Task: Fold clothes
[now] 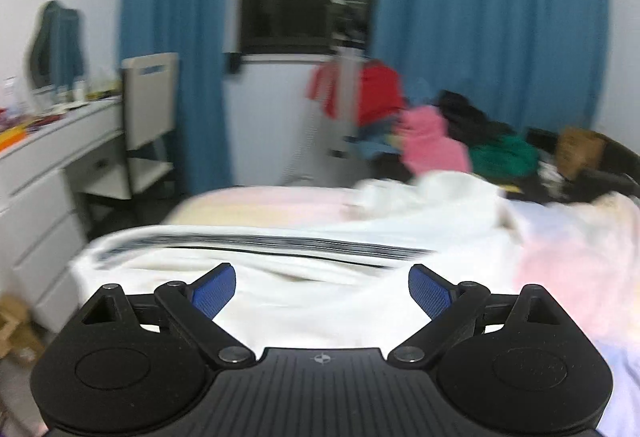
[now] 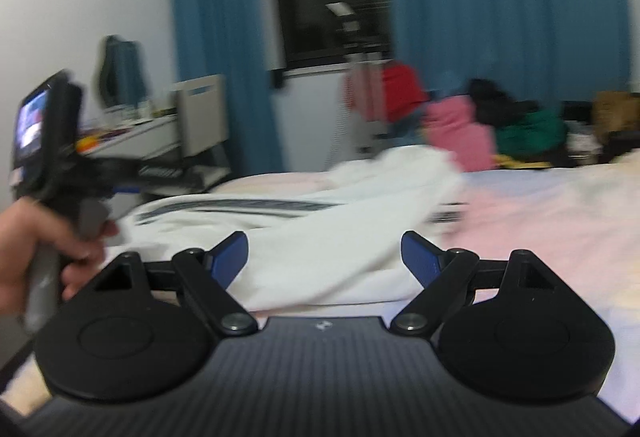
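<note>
White garment [image 1: 304, 289]: lies loosely on the bed [image 1: 580, 261], near its left edge, rumpled and only partly spread, with a band of dark stripes across the part nearest the corner; the far end is bunched into a heap. Both views are blurred, so seams and sleeves cannot be made out.
Clothes pile [image 1: 448, 129]: red, pink, green and dark pieces heaped beyond the far edge of the bed, well apart from the white one.
Left gripper [image 1: 322, 289]: jaws spread wide, holding nothing, hovering just above the white cloth.
Right gripper [image 2: 324, 257]: also wide open and empty, over the near edge of the same garment.
Hand [image 2: 44, 257]: in the right view, gripping the handle of the left tool beside the striped end.
Handling: judged soft, light and limp; it will sag and slide rather than hold a crease.
Where to hold: likely an outer edge or corner, pinching a single layer, one gripper at each end.
</note>
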